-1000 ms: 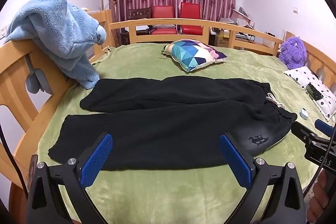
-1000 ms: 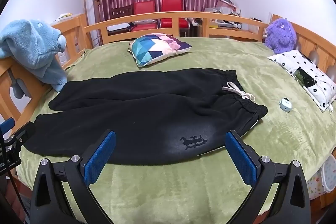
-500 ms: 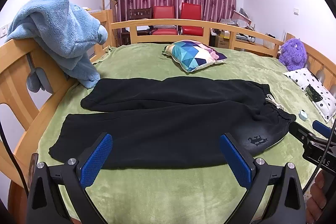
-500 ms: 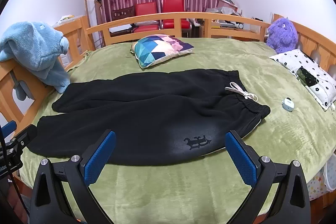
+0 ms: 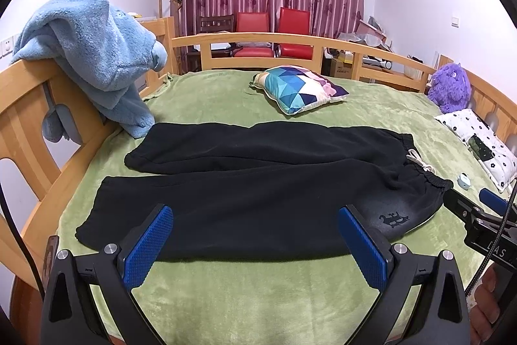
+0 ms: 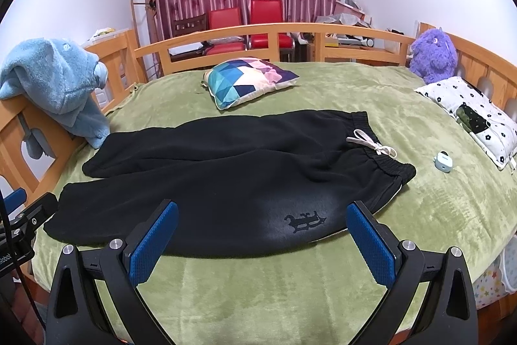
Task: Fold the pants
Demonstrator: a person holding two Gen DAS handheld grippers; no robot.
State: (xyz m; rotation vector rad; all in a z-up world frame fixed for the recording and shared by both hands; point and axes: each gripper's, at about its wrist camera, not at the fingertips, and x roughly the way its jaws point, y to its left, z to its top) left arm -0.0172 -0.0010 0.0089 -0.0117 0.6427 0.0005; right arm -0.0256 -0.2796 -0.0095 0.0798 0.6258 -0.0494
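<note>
Ahead of both wide-open, empty blue-padded grippers, left (image 5: 255, 240) and right (image 6: 262, 236), black fleece drawstring pants (image 6: 226, 170) lie flat on the green blanket (image 6: 290, 290).

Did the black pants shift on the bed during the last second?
No. The black pants lie as before, leg cuffs beside the blue fleece, waistband near the small earbud case.
</note>
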